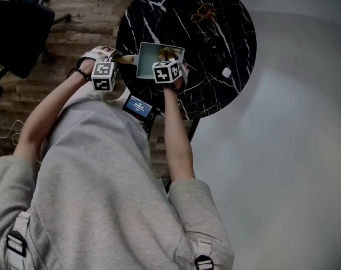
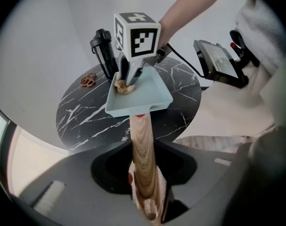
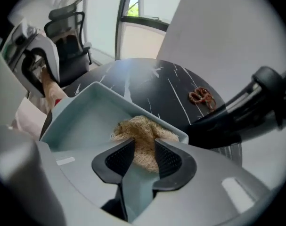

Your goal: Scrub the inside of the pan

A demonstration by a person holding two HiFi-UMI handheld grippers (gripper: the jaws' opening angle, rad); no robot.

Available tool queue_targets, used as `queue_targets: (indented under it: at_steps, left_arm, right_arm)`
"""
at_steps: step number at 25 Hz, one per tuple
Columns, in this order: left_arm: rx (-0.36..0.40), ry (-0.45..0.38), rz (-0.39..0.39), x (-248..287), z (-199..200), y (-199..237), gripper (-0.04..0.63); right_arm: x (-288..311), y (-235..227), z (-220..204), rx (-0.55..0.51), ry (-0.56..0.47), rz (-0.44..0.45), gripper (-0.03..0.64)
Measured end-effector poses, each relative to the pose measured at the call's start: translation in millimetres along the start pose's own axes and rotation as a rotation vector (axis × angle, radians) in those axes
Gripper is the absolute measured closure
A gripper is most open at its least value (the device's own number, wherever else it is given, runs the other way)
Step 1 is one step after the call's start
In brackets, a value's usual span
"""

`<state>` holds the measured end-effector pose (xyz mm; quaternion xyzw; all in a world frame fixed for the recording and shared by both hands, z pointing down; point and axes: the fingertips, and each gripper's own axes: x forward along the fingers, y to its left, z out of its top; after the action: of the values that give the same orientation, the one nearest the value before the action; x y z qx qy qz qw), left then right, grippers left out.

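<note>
A pale blue square pan (image 1: 150,54) sits on the round black marble table (image 1: 159,10). Its wooden handle (image 2: 143,145) runs straight between the jaws of my left gripper (image 2: 145,182), which is shut on it. In the head view the left gripper (image 1: 122,59) is at the pan's left side. A tan fibrous scrubber (image 3: 143,133) lies inside the pan at its far rim. My right gripper (image 3: 143,157) points steeply down into the pan, jaws parted around the scrubber without visibly squeezing it. The left gripper view shows the right gripper (image 2: 131,76) over the scrubber (image 2: 123,87).
A black bottle (image 2: 102,51) stands behind the pan on the table. A brown tangled thing (image 1: 204,13) and a small white item (image 1: 227,72) also lie on it. A device with a lit screen (image 1: 139,107) hangs at my chest. An office chair (image 1: 18,32) stands at the left.
</note>
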<state>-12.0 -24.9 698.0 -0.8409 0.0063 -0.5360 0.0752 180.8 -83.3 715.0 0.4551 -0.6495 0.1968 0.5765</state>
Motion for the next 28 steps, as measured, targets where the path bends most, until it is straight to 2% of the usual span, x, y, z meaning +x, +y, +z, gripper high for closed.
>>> queue_targets:
  at_steps: [1,3,5,7,14,18,22,24,26,28]
  left_arm:
    - [-0.004,0.000,-0.004,-0.9,-1.6,-0.2,0.457]
    - [-0.012,-0.002,-0.004,-1.2,-2.7,1.4,0.457]
    - [-0.015,-0.004,0.000,0.5,-1.0,1.6,0.457]
    - [-0.011,-0.003,0.008,1.1,-0.2,1.6,0.457]
    - [-0.021,0.002,0.010,1.0,-0.1,1.1,0.459]
    - [-0.024,0.003,0.006,2.1,-0.2,-0.4,0.459]
    - [-0.018,0.013,0.030,1.8,-1.1,2.9,0.459]
    - [-0.016,0.016,0.034,1.5,-1.2,2.9,0.459]
    - [-0.016,0.019,0.034,1.3,-1.3,2.8,0.459]
    - [-0.016,0.020,0.034,1.3,-1.0,3.8,0.459]
  right_arm:
    - [1.5,-1.1,1.9,0.030,-0.001,0.007,0.480]
    - [2.6,-3.1,4.9,0.022,0.006,0.012,0.485]
    - [3.1,-5.2,-0.8,-0.021,0.019,0.004,0.536]
    - [3.5,-2.5,-8.0,-0.014,0.023,0.025,0.594]
    - [-4.4,26.0,-4.8,-0.022,0.028,0.177,0.603]
    - [-9.5,53.1,3.4,-0.062,0.012,0.236,0.603]
    - [-13.6,82.3,15.4,-0.053,-0.010,0.304,0.603]
    - [-15.0,90.2,19.2,-0.055,-0.011,0.309,0.604]
    - [-15.0,92.4,20.4,-0.021,-0.010,0.321,0.604]
    - [-13.5,94.5,22.7,0.072,-0.015,0.376,0.604]
